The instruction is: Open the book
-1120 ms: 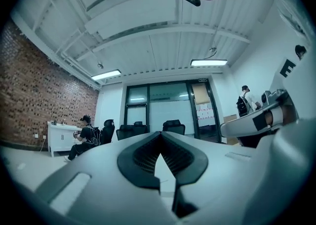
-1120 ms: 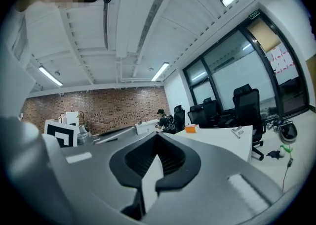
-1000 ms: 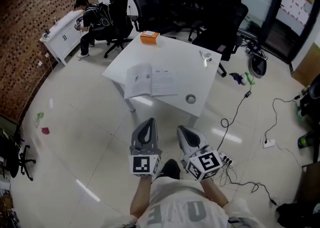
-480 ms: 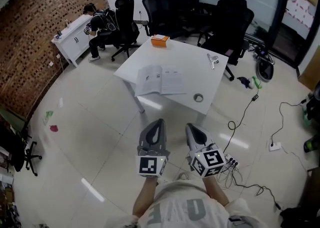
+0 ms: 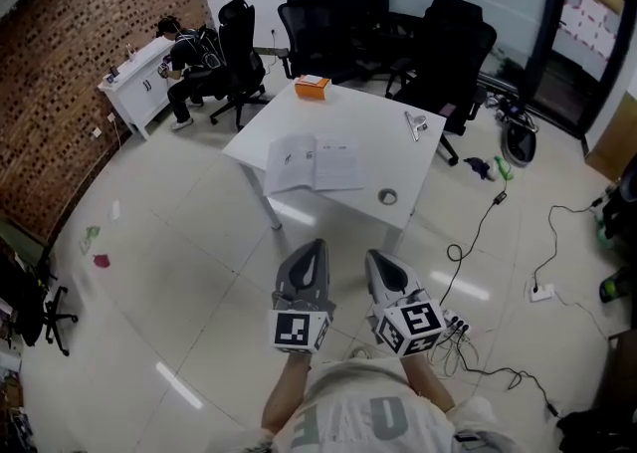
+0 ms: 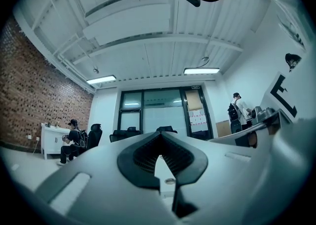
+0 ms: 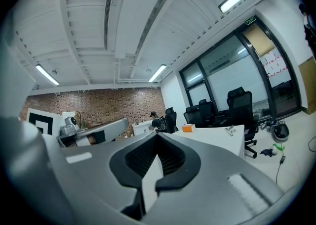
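The book point(image 5: 314, 164) lies open with white pages up on the white table point(image 5: 373, 137), well ahead of me across the floor. My left gripper point(image 5: 307, 251) and right gripper point(image 5: 375, 262) hang side by side over the floor tiles, short of the table's near corner. Both are shut with nothing between the jaws. In the left gripper view the left gripper point(image 6: 159, 157) points level at the far windows. In the right gripper view the right gripper point(image 7: 157, 150) faces the table point(image 7: 217, 135) edge-on; the book does not show there.
On the table lie an orange box point(image 5: 313, 87), a metal clip point(image 5: 414, 122) and a tape roll point(image 5: 388, 197). Black office chairs point(image 5: 438, 43) crowd its far side. A seated person point(image 5: 184, 58) works at a white cabinet on the left. Cables point(image 5: 478, 232) trail over the floor at the right.
The table and book have shifted slightly in the head view as I moved. Both grippers stay shut and side by side.
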